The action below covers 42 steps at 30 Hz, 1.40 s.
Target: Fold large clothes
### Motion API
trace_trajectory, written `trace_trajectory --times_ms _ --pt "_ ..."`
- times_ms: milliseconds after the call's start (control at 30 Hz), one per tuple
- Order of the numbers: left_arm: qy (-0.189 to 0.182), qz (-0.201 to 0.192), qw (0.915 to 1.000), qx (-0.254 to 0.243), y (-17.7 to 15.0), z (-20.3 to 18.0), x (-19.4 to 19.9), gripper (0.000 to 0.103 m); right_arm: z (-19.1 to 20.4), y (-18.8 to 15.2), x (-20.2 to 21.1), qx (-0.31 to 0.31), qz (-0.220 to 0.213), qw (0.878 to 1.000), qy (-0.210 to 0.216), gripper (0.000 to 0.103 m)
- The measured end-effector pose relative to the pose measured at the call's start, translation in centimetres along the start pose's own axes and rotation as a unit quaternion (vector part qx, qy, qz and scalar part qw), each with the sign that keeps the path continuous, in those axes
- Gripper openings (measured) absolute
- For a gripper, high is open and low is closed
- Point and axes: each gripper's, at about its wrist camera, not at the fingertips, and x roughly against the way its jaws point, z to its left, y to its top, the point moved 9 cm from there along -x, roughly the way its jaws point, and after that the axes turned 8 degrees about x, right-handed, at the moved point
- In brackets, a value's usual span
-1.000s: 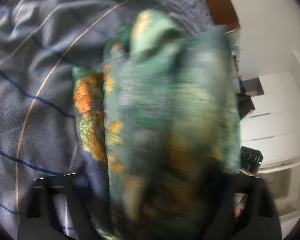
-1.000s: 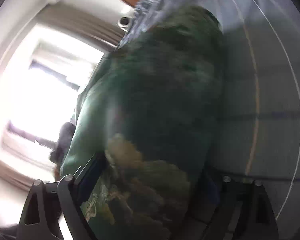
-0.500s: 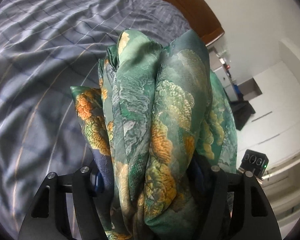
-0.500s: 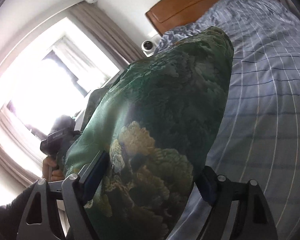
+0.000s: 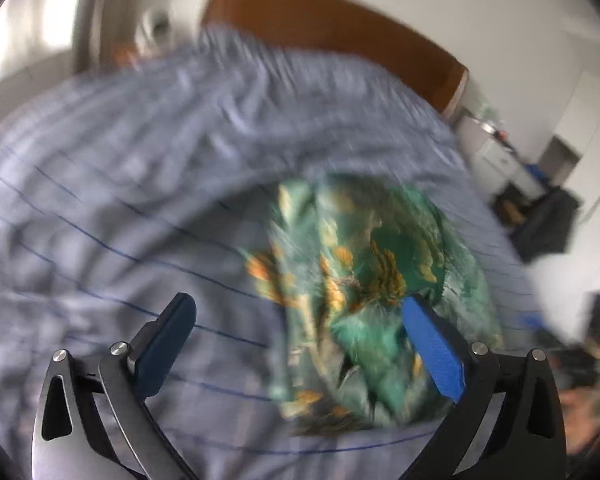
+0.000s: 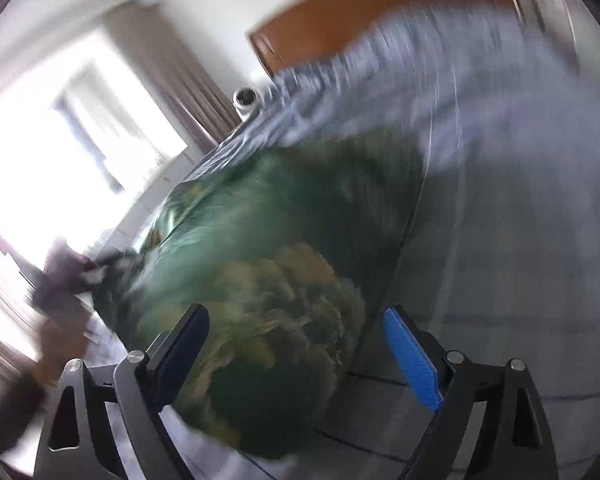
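Note:
The folded green garment with orange and gold flowers (image 5: 364,292) lies as a thick bundle on the blue-grey striped bed cover (image 5: 120,200). My left gripper (image 5: 300,344) hangs above it with its jaws opening wide; the bundle lies below, by the right pad (image 5: 432,348), and neither pad presses on it. In the right wrist view the same garment (image 6: 284,280) fills the space between the fingers of my right gripper (image 6: 296,356), whose jaws are opening. Its blue right pad (image 6: 410,360) stands clear of the cloth. Both views are blurred by motion.
A wooden headboard (image 5: 340,28) closes the far end of the bed. White cabinets (image 5: 500,152) and a dark heap (image 5: 548,220) stand to the right. A bright window (image 6: 60,140), a curtain (image 6: 172,80) and a small white camera (image 6: 246,100) are on the left.
Both grippers were shut on the garment bundle half a second ago; now their jaws are spread and the bundle sits lower on the bed. Both views have lifted toward the headboard.

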Motion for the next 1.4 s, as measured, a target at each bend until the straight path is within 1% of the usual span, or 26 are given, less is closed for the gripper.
trace_trajectory --times_ms 33,67,100,133,167,200,233,267,300,333,433,533,600,700,767,867,933,1033,1133,1167,1300,1400 --pt "0.026 -0.028 0.9992 -0.011 -0.1 -0.1 2.0 0.103 0.6 0.1 1.4 0.028 -0.011 0.999 -0.024 0.090" --pt "0.042 -0.048 0.9978 -0.018 -0.3 -0.2 3.5 0.103 1.5 0.7 3.3 0.061 -0.029 0.996 -0.056 0.090" --pt "0.059 -0.076 0.9948 -0.033 -0.8 -0.7 5.4 0.103 3.1 1.1 6.0 0.096 -0.059 0.989 -0.095 0.090" --pt "0.075 -0.100 0.9909 -0.050 -1.4 -1.3 7.0 0.103 4.0 1.3 7.6 0.113 -0.079 0.983 -0.118 0.090" --pt "0.088 -0.116 0.9873 -0.064 -1.5 -2.0 7.6 0.103 5.2 1.4 9.4 0.127 -0.100 0.977 -0.140 0.090" --pt "0.101 -0.136 0.9820 -0.084 -2.2 -2.8 8.9 0.103 6.0 0.9 11.0 0.134 -0.113 0.973 -0.152 0.091" --pt "0.116 -0.150 0.9768 -0.100 -3.2 -3.6 10.1 0.103 6.3 0.9 12.0 0.138 -0.118 0.971 -0.157 0.091" --pt "0.125 -0.156 0.9741 -0.107 -3.6 -4.1 10.6 0.103 7.4 -0.1 13.2 0.139 -0.120 0.969 -0.163 0.091" --pt "0.128 -0.158 0.9730 -0.110 -5.0 -4.9 11.7 0.103 8.0 -0.7 13.8 0.144 -0.111 0.969 -0.169 0.091" --pt "0.125 -0.153 0.9743 -0.109 -5.8 -5.5 12.0 0.103 8.0 -0.4 13.7 0.148 -0.105 0.968 -0.172 0.091" --pt "0.107 -0.131 0.9809 -0.096 -8.7 -6.6 13.5 0.103 11.0 -2.6 15.3 0.143 -0.093 0.968 -0.182 0.091" --pt "0.107 -0.114 0.9825 -0.101 -11.1 -7.7 14.0 0.103 11.4 -4.6 16.3 0.115 -0.064 0.970 -0.203 0.091" --pt "0.098 -0.102 0.9848 -0.100 -12.0 -8.1 14.1 0.103 11.7 -6.0 16.4 0.098 -0.045 0.972 -0.210 0.091" --pt "0.086 -0.083 0.9890 -0.087 -13.3 -8.9 15.2 0.103 11.8 -7.6 17.0 0.086 -0.021 0.972 -0.217 0.091" --pt "0.086 -0.079 0.9895 -0.085 -13.7 -9.3 16.3 0.103 12.1 -8.1 17.2 0.086 -0.007 0.969 -0.230 0.091" --pt "0.082 -0.067 0.9914 -0.076 -13.8 -9.6 17.3 0.103 12.9 -8.4 17.3 0.081 0.006 0.970 -0.227 0.091" --pt "0.084 -0.061 0.9919 -0.073 -14.1 -10.0 17.8 0.103 13.8 -8.4 17.7 0.084 0.005 0.972 -0.220 0.091" --pt "0.100 -0.056 0.9899 -0.083 -14.3 -10.5 18.6 0.103 14.8 -8.3 18.7 0.089 0.002 0.971 -0.222 0.091" --pt "0.101 -0.053 0.9895 -0.089 -14.6 -10.9 19.3 0.103 15.5 -8.2 19.4 0.084 0.004 0.972 -0.220 0.091" --pt "0.102 -0.053 0.9894 -0.089 -14.7 -11.0 19.5 0.103 15.7 -8.2 19.6 0.084 0.004 0.971 -0.224 0.091" --pt "0.126 -0.063 0.9849 -0.100 -14.9 -11.1 20.6 0.103 16.3 -8.2 20.4 0.093 0.005 0.967 -0.237 0.091" --pt "0.122 -0.062 0.9862 -0.094 -15.1 -11.1 20.9 0.103 16.7 -8.2 21.0 0.102 0.004 0.965 -0.243 0.091"
